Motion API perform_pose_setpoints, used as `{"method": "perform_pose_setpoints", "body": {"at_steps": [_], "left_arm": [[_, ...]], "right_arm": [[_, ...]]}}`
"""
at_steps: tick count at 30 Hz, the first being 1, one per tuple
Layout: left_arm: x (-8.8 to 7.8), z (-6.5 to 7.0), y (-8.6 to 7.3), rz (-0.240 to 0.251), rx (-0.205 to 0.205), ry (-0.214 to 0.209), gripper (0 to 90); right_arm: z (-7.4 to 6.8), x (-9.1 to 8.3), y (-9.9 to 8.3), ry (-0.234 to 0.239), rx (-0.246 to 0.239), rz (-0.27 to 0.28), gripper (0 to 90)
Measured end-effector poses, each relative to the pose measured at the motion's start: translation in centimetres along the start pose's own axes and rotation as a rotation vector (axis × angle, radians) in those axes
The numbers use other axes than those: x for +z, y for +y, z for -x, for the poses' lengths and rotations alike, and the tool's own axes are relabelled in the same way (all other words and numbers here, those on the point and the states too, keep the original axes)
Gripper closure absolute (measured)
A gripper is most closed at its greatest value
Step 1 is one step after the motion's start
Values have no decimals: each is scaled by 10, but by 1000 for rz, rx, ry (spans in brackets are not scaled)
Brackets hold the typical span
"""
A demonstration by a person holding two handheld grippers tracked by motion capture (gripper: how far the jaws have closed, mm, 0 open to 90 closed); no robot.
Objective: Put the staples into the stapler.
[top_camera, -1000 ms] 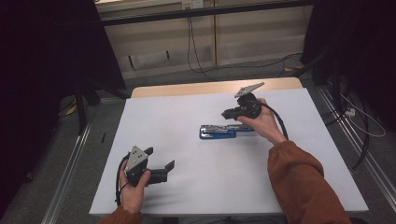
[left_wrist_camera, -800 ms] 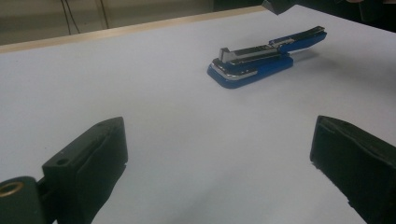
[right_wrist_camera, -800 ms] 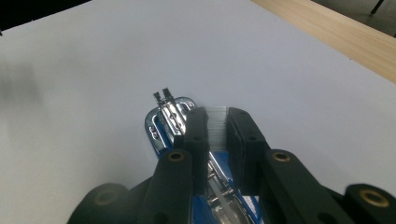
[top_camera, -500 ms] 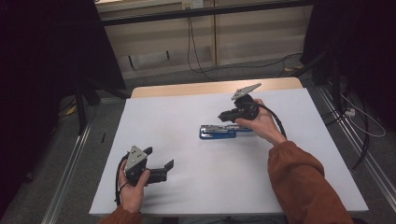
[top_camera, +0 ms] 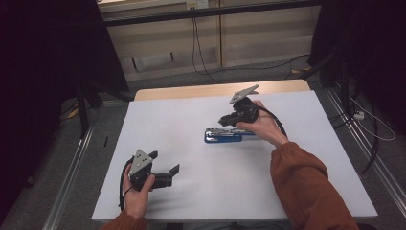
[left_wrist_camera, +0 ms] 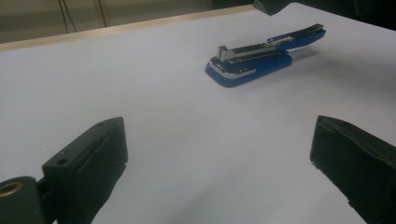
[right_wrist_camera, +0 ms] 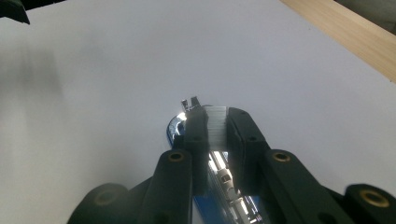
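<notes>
— Where is the blue and chrome stapler (top_camera: pixel 225 136) right now?

— It is flat on the white table (top_camera: pixel 191 110), a little right of centre, with its top swung back so the staple channel lies open. The right claw (top_camera: pixel 224 120) hangs just above it, pressed nearly together on a pale ridged strip of staples (right_wrist_camera: pixel 215 122). In the right gripper view the strip lines up along the stapler's length. I judge that is so it can drop straight into the channel.

— And the left claw (top_camera: pixel 165 162)?

— It is spread wide with nothing between the jaws, and it sits low on the near left of the table, well apart from the stapler (its camera looks across at it from the side). It seems parked there to keep out of the way.

— Has anything changed from a second ago?

— Very little. The right claw has crept slightly toward the stapler's front end, with its grip unchanged. The left claw and the stapler lie where they were.
</notes>
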State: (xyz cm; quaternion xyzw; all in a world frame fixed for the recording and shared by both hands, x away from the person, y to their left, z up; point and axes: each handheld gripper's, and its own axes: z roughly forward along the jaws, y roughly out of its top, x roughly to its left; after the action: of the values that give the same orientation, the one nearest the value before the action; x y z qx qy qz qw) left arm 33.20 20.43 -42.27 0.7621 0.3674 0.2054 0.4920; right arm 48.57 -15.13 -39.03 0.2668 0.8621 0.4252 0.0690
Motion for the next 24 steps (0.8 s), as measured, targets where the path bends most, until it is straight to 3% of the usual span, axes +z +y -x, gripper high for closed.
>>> {"method": "perform_pose_setpoints", "body": {"at_steps": [15, 24], "left_arm": [[2, 1, 0, -6, -2, -5, 42], [2, 1, 0, -3, 3, -5, 43]], "right_arm": [[0, 17, 7, 21, -35, -38, 792], [-4, 26, 13, 28, -119, -68, 792]]}}
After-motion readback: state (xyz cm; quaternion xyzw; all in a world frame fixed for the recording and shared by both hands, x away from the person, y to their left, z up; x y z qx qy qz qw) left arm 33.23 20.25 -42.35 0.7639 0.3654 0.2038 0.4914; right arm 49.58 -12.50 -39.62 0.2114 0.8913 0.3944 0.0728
